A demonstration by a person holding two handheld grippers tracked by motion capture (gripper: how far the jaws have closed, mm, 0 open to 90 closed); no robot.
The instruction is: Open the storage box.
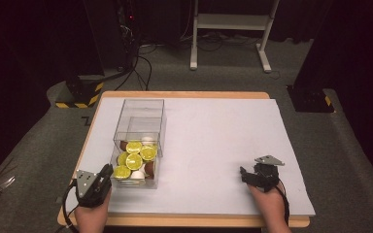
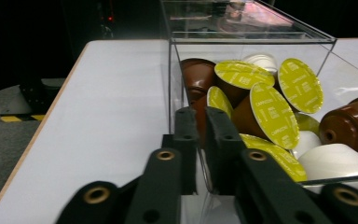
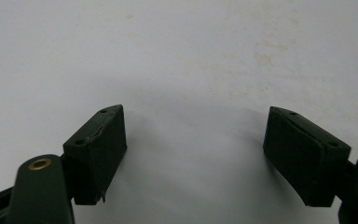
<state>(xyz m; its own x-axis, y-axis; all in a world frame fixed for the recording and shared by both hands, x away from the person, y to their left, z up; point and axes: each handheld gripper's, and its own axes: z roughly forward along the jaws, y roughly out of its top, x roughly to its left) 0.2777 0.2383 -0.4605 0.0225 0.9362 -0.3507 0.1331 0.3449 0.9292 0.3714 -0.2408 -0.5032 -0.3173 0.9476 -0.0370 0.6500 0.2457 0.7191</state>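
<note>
While the left tool (image 1: 108, 174) sits at the near left corner of the clear plastic box (image 1: 139, 108), its jaws stand nearly pressed together with the box's thin near wall (image 2: 203, 173) caught in the narrow slot between them; whether the pads really bite on that wall or have slackened a touch I cannot tell for sure, though it reads as a pinch on the wall. That box stands on the left part of the white bench (image 1: 213, 131), and its near end is heaped with coffee capsules (image 1: 135, 160): brown cups (image 2: 198, 74), white cups (image 2: 335, 161) and yellow-green foil lids (image 2: 300, 85). My judgement is that the step in hand is steadying or shifting the box by its near wall, before any capsule is taken out. The right tool (image 1: 245, 175) rests low over bare bench well apart from the box, jaws spread wide with nothing between them. A sensible next move would call for a firm hold on the wall without bending the thin plastic, and the right tool crossing to the box. As for writing, the foil lids carry small print; one (image 2: 274, 116) seems to read "CAPPUCCINO", the rest is too small to make out
</note>
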